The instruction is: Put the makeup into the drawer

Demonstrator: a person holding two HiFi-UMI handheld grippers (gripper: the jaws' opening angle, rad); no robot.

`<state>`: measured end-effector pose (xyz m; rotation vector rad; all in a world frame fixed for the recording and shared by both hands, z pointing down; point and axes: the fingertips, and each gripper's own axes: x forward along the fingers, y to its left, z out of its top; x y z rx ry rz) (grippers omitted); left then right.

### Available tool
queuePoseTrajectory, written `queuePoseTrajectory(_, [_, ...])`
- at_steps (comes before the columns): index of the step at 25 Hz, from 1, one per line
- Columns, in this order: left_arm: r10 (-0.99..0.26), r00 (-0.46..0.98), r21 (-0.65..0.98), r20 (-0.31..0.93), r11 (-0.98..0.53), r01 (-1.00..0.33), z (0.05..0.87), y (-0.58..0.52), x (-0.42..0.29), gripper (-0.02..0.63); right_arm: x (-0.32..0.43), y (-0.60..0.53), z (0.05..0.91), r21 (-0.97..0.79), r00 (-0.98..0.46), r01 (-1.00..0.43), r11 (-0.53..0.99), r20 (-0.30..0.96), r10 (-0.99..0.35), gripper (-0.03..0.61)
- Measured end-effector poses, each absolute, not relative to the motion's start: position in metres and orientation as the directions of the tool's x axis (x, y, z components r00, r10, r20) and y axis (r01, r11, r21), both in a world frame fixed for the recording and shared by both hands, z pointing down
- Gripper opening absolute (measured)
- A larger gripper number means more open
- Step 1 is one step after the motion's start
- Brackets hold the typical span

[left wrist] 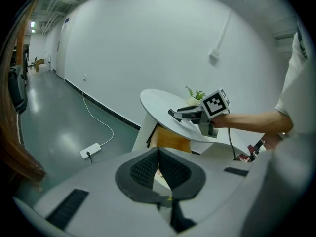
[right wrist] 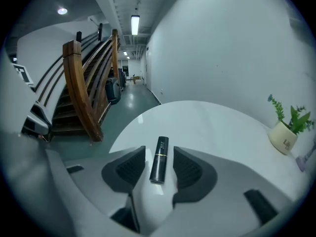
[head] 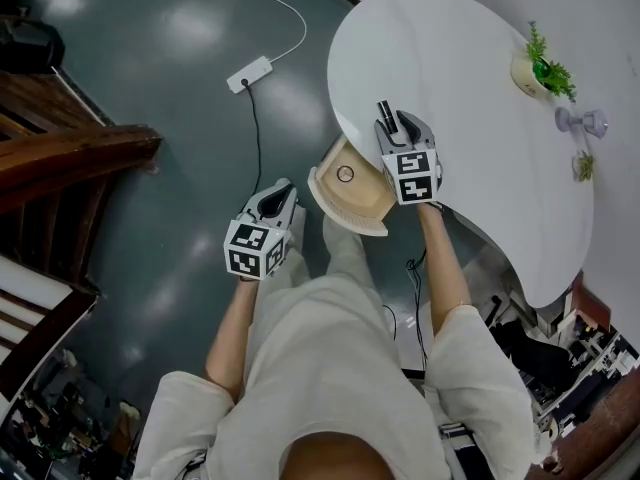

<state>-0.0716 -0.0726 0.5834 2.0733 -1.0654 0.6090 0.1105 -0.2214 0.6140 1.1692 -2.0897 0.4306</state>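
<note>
The lipstick [right wrist: 159, 159], a light, stiff, slick tube on the table just beyond the open drawer [head: 366, 204], lies loose between the right gripper's [right wrist: 159, 153] half-spread jaws, best pinched mid-body; the left gripper's [left wrist: 158, 153] jaws are closed, empty.

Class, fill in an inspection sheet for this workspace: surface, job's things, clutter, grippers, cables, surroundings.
Surface: white round table, mostly bare.
Job's things: black makeup tube, seemingly lying on the table; wooden drawer open, small round item inside.
Clutter: potted plant near the table's edge.
Grippers: right gripper jaws apart around the tube, not pressing; left gripper shut, empty.
Cables: power strip with cord on floor.
Surroundings: wooden staircase.
</note>
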Motion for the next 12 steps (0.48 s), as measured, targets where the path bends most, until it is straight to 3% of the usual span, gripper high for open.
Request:
queuePoseTrajectory(3, [-0.496, 0.541, 0.379, 0.679, -0.394, -0.837, 0.585, -0.072, -0.076, 0.011, 0.11, -0.224, 0.627, 0.022, -0.349, -0.839, 0.544, 0.745, -0.569, 0.153])
queuePoseTrajectory(5, [-0.499, 0.539, 0.379, 0.679, -0.391, -0.839, 0.585, -0.072, -0.078, 0.011, 0.112, -0.227, 0.63, 0.022, -0.341, -0.84, 0.543, 0.756, -0.559, 0.1])
queuePoseTrajectory(12, [-0.504, 0.533, 0.38, 0.68, -0.379, -0.843, 0.586, -0.071, -0.081, 0.011, 0.114, -0.224, 0.634, 0.02, -0.349, -0.828, 0.56, 0.764, -0.543, 0.095])
